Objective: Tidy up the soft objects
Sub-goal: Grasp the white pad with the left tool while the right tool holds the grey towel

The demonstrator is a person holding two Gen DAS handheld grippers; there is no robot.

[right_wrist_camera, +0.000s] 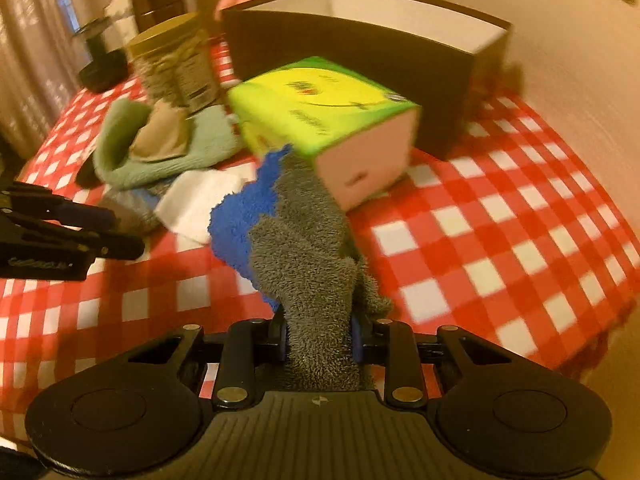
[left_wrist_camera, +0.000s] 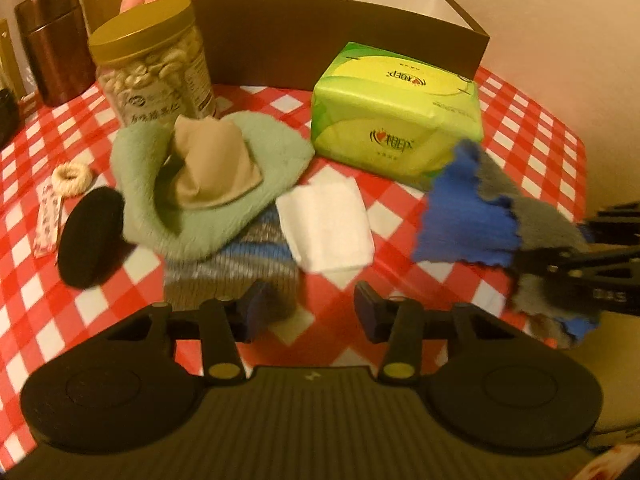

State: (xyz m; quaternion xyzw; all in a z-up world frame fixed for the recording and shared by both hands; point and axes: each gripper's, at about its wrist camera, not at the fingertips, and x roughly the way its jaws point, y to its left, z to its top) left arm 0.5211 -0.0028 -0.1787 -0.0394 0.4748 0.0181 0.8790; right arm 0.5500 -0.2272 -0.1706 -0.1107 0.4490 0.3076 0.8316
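Clamping a blue-and-grey fuzzy cloth [right_wrist_camera: 296, 240] between its closed fingers, the right gripper [right_wrist_camera: 320, 344] holds it lifted above the red-checked tablecloth [right_wrist_camera: 500, 220], just in front of a green tissue pack [right_wrist_camera: 320, 120]. The left gripper [left_wrist_camera: 308, 312] hovers with fingers spread apart and nothing between them, near a striped knit piece [left_wrist_camera: 240, 264] and a white folded pad [left_wrist_camera: 326, 226]. A mint-green cloth [left_wrist_camera: 208, 200] with a beige cloth [left_wrist_camera: 212, 164] on top lies beside a nut jar [left_wrist_camera: 156, 68], before an open brown box [left_wrist_camera: 340, 36].

Both wrist views face the brown box [left_wrist_camera: 340, 36] [right_wrist_camera: 352, 64].
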